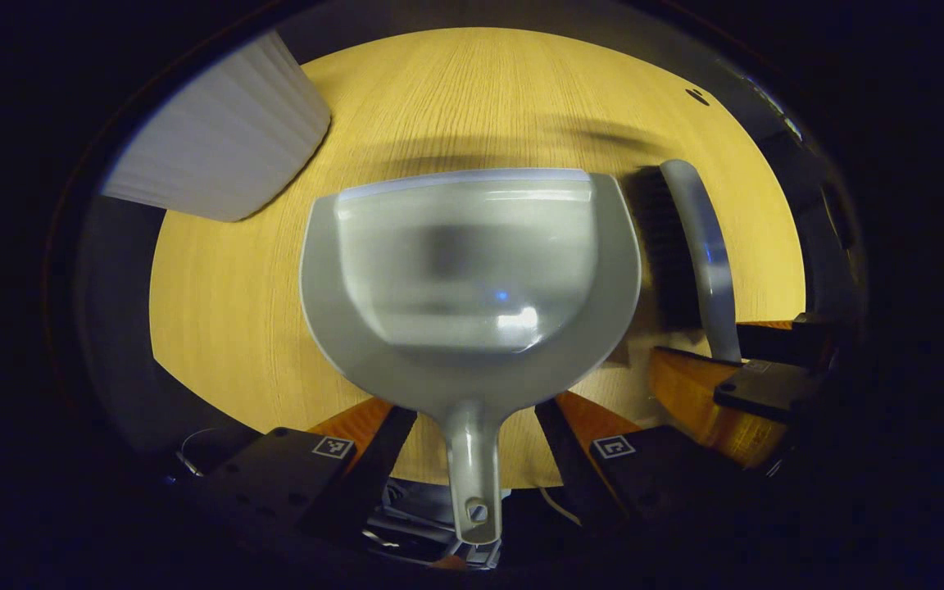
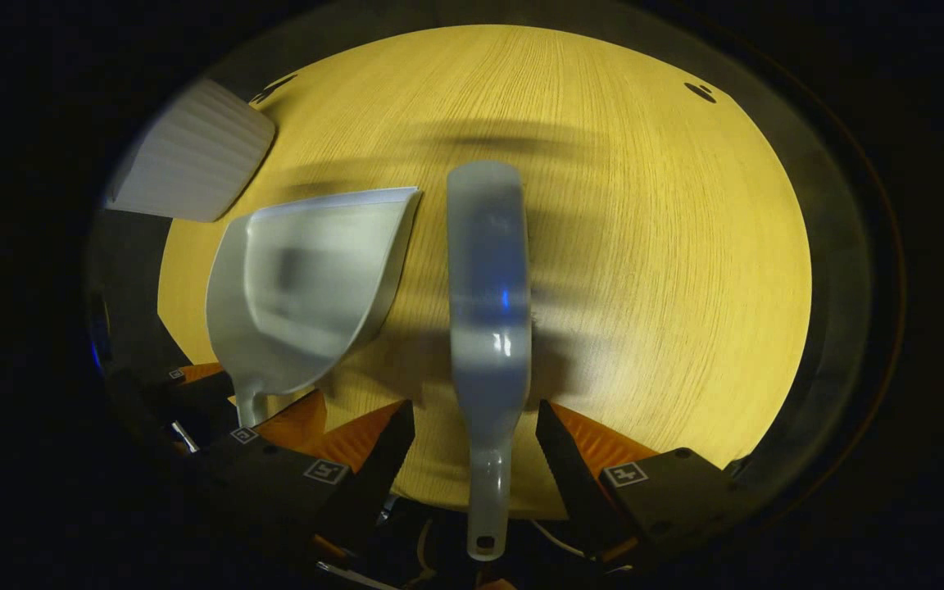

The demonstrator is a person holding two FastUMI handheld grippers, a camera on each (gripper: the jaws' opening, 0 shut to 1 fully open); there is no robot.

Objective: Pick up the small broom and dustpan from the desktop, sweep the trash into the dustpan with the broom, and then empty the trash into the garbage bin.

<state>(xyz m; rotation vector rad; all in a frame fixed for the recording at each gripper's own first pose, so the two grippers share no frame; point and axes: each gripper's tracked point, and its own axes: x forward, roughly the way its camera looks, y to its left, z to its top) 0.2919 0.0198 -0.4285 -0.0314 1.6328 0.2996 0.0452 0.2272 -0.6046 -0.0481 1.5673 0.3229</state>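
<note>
In the left gripper view the grey dustpan (image 1: 472,262) lies flat on the wooden desktop (image 1: 226,328). Its handle (image 1: 474,467) runs back between the fingers of my left gripper (image 1: 476,410), which is open with a gap on each side. To its right lies the small broom (image 1: 705,246), black bristles facing the pan. In the right gripper view the broom (image 2: 488,295) lies lengthwise. Its thin handle (image 2: 488,492) sits between the spread fingers of my right gripper (image 2: 474,407), also open. The dustpan (image 2: 308,279) is to the left there, with the left gripper (image 2: 251,393) at its handle.
A white ribbed garbage bin (image 1: 218,131) stands off the desk's far left edge and appears again in the right gripper view (image 2: 185,156). The right gripper (image 1: 726,348) sits close beside the left one at the desk's near edge. Bare wood stretches beyond both tools.
</note>
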